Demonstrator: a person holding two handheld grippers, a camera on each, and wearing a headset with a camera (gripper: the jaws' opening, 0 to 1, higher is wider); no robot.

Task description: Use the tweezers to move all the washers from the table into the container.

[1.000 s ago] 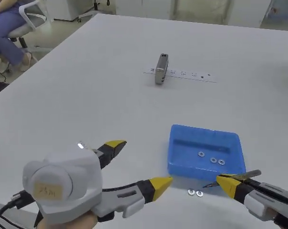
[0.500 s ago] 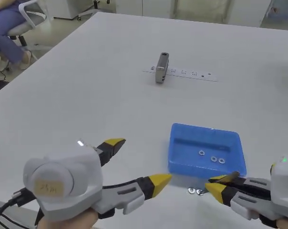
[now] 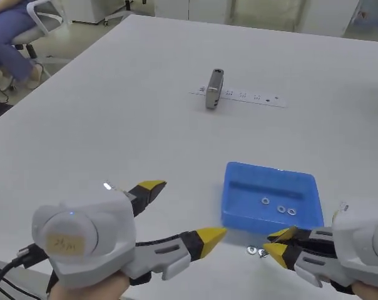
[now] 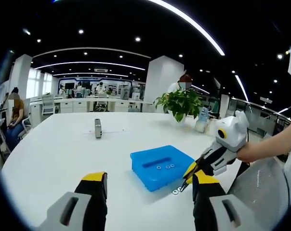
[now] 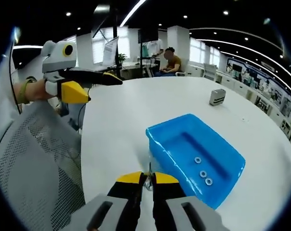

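Washers [image 3: 252,250], small silver rings, lie beside the blue container [image 3: 236,215].

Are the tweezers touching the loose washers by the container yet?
Cannot tell. In the head view the right gripper crowds the washers, tips indistinct; in the left gripper view the tweezers end beside them, too small to judge.

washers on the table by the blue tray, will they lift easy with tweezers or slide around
The two washers look small, thin and flat on the smooth white table, so they are probably light and may skid when nudged. Lying flat, they should not roll, but the tweezers likely need an edge or the hole.
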